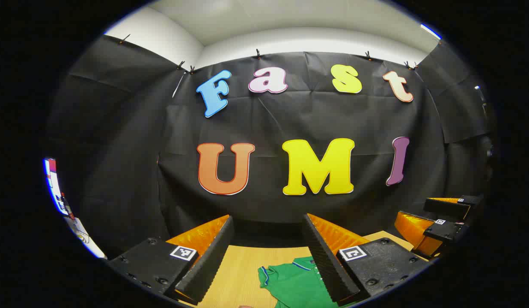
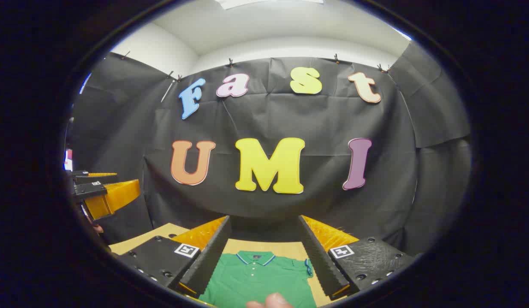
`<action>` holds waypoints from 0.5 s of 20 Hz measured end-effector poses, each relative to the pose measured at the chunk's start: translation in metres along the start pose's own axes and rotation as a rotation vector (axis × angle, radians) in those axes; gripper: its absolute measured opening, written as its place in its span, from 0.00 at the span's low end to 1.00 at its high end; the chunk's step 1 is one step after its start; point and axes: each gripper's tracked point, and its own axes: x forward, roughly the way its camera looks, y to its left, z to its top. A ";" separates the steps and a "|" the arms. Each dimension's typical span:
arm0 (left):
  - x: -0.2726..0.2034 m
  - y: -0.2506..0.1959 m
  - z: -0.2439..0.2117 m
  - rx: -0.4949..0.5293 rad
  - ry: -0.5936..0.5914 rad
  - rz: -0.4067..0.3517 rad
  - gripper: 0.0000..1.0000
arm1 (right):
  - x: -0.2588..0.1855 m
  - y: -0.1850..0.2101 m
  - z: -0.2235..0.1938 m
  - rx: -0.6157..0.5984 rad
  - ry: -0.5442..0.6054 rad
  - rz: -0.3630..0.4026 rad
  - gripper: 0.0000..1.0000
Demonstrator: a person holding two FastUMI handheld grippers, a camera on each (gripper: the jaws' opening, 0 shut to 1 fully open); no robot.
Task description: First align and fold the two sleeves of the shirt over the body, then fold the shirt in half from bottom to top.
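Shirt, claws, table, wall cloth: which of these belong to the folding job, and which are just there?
Part of the job:
- green shirt, lying on the table
- left claw, open above it
- right claw, open above it

Just there:
- wooden table under the shirt
- black wall cloth
- fingertip at the bottom edge of the right gripper view

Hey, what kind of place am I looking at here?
Likely an indoor recording booth: black cloth wall clipped up under a white ceiling, wooden table with a green polo shirt laid out.
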 end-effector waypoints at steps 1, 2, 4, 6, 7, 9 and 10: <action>0.000 0.000 -0.002 0.002 0.005 -0.001 1.00 | 0.001 -0.001 0.000 0.004 -0.001 -0.002 0.95; 0.000 -0.001 -0.002 0.000 0.009 -0.004 1.00 | 0.003 -0.002 0.001 0.006 -0.003 -0.004 0.96; 0.000 0.002 -0.005 -0.001 0.020 -0.001 1.00 | 0.005 -0.003 0.000 0.010 -0.002 -0.010 0.95; 0.002 0.004 -0.005 -0.005 0.019 0.004 1.00 | 0.009 -0.002 -0.004 0.010 0.012 -0.007 0.95; 0.003 0.005 -0.006 -0.006 0.020 0.008 1.00 | 0.010 0.000 -0.007 0.010 0.023 -0.003 0.96; 0.003 0.007 -0.006 -0.007 0.023 0.013 1.00 | 0.012 0.002 -0.007 0.007 0.026 0.005 0.95; 0.004 0.008 -0.007 -0.009 0.022 0.017 1.00 | 0.013 0.003 -0.005 0.004 0.022 0.007 0.95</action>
